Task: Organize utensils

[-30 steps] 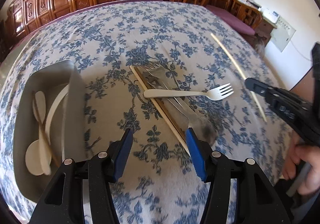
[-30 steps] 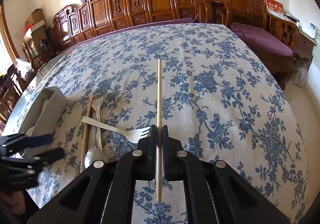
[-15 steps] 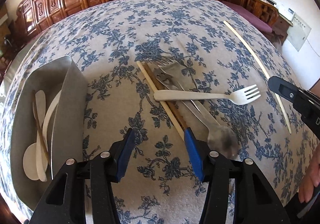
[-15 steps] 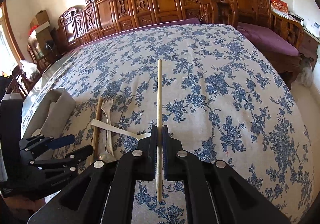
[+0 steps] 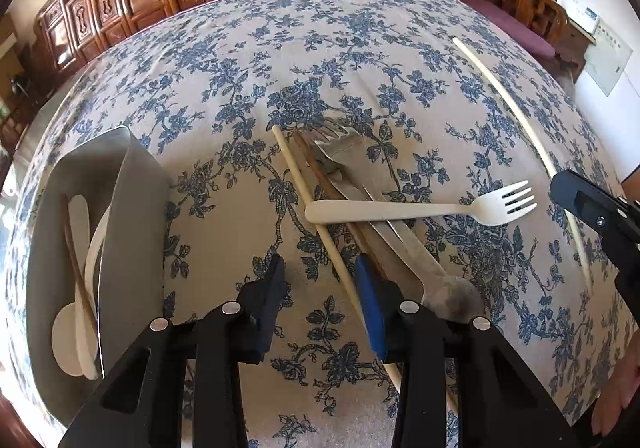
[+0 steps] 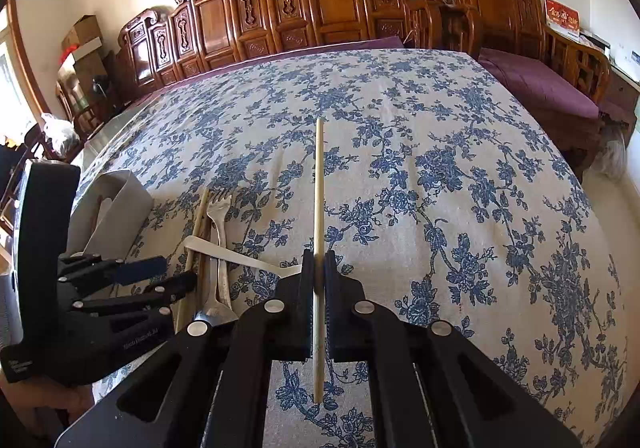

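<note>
Cloth lies bare across the far counter. Left gripper is closing around a pale chopstick; right gripper clamps another chopstick. Tray contents overlap.

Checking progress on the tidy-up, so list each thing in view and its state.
Left tool: closing around the pale chopstick on the cloth, not yet pressing.
Right tool: shut on second chopstick.
White fork: lying across the pile.
Metal fork: flat, underneath.
Grey tray: holding white utensils.
</note>
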